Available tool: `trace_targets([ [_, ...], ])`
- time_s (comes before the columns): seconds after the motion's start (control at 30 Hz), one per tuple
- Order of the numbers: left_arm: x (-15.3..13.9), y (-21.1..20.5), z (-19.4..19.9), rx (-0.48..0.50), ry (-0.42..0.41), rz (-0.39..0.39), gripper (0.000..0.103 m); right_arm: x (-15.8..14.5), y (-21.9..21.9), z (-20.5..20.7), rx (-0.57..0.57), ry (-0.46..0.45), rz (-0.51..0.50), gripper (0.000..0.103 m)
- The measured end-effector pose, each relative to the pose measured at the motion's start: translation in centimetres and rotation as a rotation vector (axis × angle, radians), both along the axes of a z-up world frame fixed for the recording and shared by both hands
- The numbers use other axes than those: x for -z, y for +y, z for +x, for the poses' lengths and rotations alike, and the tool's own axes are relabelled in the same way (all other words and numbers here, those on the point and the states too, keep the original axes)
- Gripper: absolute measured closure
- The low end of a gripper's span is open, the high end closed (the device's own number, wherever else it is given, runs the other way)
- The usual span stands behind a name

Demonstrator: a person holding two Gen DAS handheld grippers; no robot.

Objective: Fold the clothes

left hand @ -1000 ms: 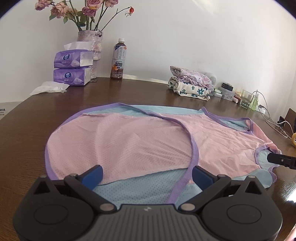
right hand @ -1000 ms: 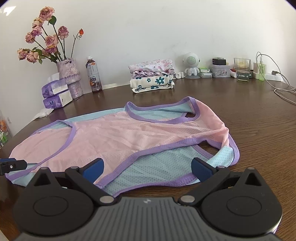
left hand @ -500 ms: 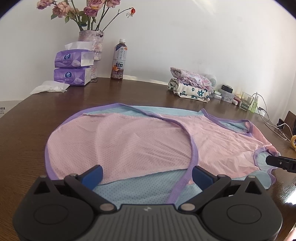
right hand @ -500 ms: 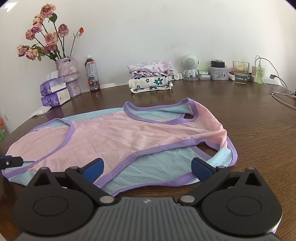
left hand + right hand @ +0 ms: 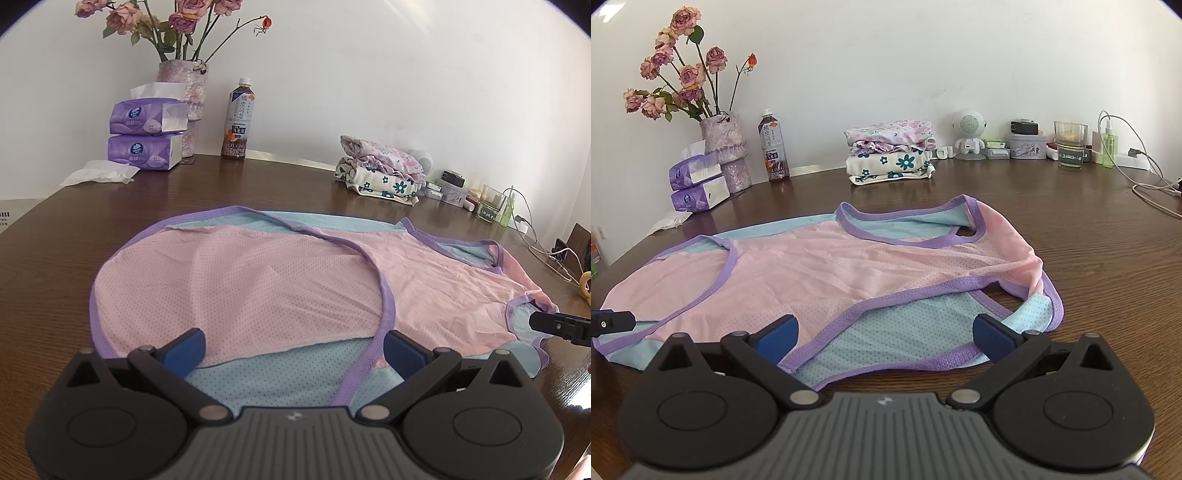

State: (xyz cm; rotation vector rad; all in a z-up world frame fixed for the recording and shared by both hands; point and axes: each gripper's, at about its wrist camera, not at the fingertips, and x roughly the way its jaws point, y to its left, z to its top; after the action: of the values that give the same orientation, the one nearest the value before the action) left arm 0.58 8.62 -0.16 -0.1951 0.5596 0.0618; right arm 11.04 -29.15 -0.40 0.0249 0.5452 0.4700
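Observation:
A pink mesh vest [image 5: 280,291] with purple trim and a light blue inner layer lies spread flat on the brown wooden table [image 5: 55,258]. My left gripper [image 5: 293,349] is open over its near edge, blue pads either side of the hem and a purple seam. The right gripper's tip [image 5: 557,326] shows at the far right of that view. In the right wrist view the same vest [image 5: 827,273] lies with its armhole and neck openings showing. My right gripper [image 5: 884,338] is open above the blue armhole edge. The left gripper's tip [image 5: 611,323] pokes in at the left.
Folded clothes [image 5: 890,151] are stacked at the back by the wall. A vase of roses [image 5: 726,151], tissue packs [image 5: 147,136], a loose tissue [image 5: 99,175] and a tea bottle [image 5: 238,120] stand back left. A small robot figure [image 5: 967,134], glass [image 5: 1070,146] and cables [image 5: 1145,184] sit back right.
Both views have shifted slightly, with the vest sitting a little farther from each gripper. The vest lies as before and both grippers stay open.

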Motion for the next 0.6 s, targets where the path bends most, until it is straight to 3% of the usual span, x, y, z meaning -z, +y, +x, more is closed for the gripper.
trace_targets([
  [0.6,-0.02,0.02,0.01,0.001,-0.002,-0.003,0.000,0.03,-0.09,0.05,0.001,0.003,0.007,0.001],
])
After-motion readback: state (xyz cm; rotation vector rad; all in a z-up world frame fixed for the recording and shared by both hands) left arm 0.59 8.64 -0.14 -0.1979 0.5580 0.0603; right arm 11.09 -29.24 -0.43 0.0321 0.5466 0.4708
